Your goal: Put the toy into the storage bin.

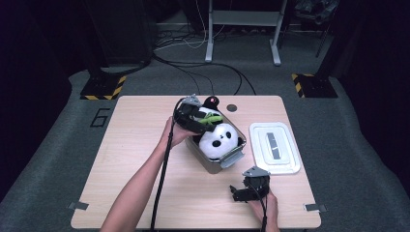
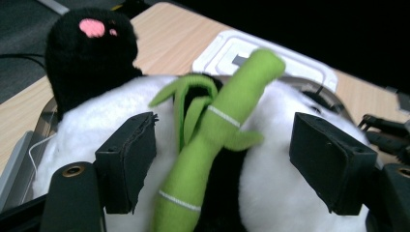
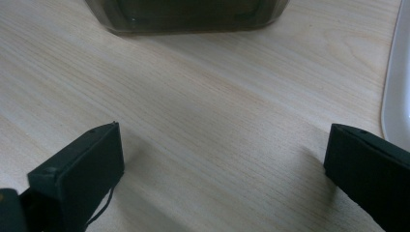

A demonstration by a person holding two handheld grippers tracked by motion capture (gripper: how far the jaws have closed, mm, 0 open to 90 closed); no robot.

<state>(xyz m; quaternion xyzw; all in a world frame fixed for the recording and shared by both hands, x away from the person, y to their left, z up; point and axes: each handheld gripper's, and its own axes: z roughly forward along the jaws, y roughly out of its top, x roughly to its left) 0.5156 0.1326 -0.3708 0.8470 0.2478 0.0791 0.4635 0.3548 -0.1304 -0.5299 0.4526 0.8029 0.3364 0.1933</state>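
High view first: our left gripper [image 1: 205, 117] is over the plush panda [image 1: 217, 137], which sits stuffed in a grey plastic box [image 1: 212, 163] mid-table. Just beyond the box, to the side of our right gripper [image 1: 244, 192], lies the white lid [image 1: 274, 147], flat on the wooden table [image 1: 135, 164]. That right gripper is parked near the table's front edge, well apart from the box.

Left gripper view: our jaws stand spread wide, with the panda's green bamboo stalk [image 2: 212, 145] running up between them, touching neither pad. White plush lies under both pads; the black ear [image 2: 87, 53] rises beyond the left one.

Right gripper view: our jaws are spread over bare wood, holding nothing; the box wall [image 3: 188, 17] lies ahead, the lid's edge [image 3: 397, 82] just beyond the right jaw.

We judge we are either pressing the panda down or about to pinch the stalk. Next, closing on it needs a centred squeeze; we cannot tell which is intended.
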